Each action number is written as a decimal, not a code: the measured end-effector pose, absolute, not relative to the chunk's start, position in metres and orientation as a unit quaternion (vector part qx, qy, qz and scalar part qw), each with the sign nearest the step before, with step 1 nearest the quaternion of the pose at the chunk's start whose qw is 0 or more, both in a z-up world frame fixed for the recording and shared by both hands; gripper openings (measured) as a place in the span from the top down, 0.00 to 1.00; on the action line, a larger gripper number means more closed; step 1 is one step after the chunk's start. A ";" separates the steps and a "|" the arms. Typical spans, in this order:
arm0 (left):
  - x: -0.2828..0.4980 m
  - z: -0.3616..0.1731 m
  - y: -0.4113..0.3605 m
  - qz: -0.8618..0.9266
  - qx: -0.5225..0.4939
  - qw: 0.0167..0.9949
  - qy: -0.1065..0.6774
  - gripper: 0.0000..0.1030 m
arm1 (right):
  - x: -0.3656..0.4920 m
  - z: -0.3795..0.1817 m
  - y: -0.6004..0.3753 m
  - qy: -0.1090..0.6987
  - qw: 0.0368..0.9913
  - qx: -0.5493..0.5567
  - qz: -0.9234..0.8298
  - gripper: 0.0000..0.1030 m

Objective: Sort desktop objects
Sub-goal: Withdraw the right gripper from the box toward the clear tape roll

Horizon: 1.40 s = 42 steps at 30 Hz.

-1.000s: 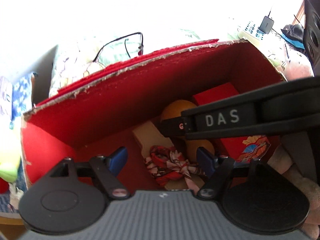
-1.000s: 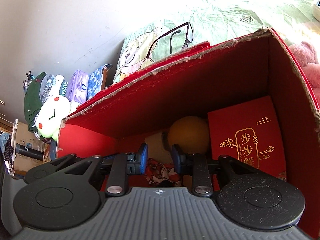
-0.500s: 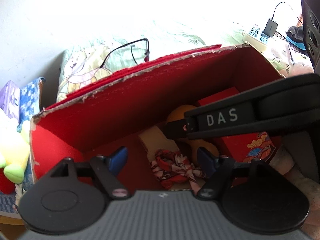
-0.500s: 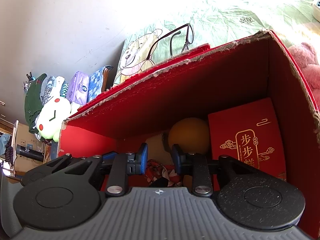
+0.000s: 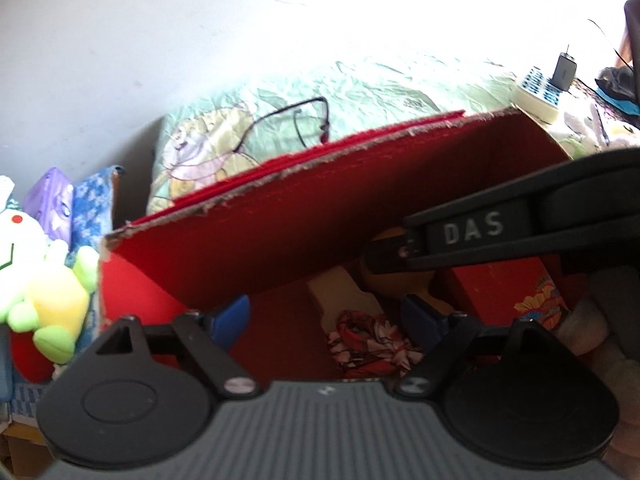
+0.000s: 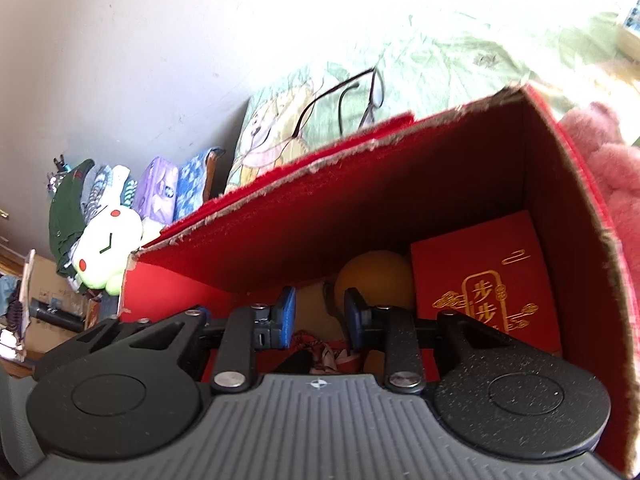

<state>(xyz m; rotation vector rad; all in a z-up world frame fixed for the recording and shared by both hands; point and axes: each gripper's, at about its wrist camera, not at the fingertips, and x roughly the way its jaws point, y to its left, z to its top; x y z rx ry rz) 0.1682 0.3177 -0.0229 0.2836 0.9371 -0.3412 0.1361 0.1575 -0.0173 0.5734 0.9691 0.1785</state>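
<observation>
Both grippers: hovered over the red box [image 6: 400, 208], likely for drop-offs.
Left gripper [image 5: 328, 316]: just spread wide, nothing clamped.
Right gripper [image 6: 320, 312]: narrowly parted, empty.
Sorted stuff: orange [image 6: 372, 280], red packet [image 6: 484, 280], patterned cloth [image 5: 372, 340] already kept inside.

Strong daylight floods in from the upper right of both views, blowing the pale wall and the far part of the wrinkled green cartoon-print bedsheet [image 5: 360, 92] to pure white. The open red cardboard box [image 6: 400, 208] is deep in shadow inside, its right inner wall nearly black. The left wrist view is softly blurred throughout; the right wrist view is sharper. Fisheye bending curves the box edges, and dark vignetting clips the frame corners.
</observation>
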 end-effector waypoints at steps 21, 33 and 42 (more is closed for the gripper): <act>0.124 0.025 0.349 -0.071 0.117 0.897 0.420 0.12 | 0.068 0.035 0.174 0.376 0.909 0.170 0.057 0.70; 0.085 0.043 0.351 -0.022 0.122 0.909 0.398 0.09 | 0.033 0.051 0.180 0.353 0.923 0.134 0.074 0.69; 0.061 0.048 0.350 0.016 0.109 0.910 0.399 0.04 | 0.010 0.055 0.180 0.351 0.922 0.117 0.112 0.69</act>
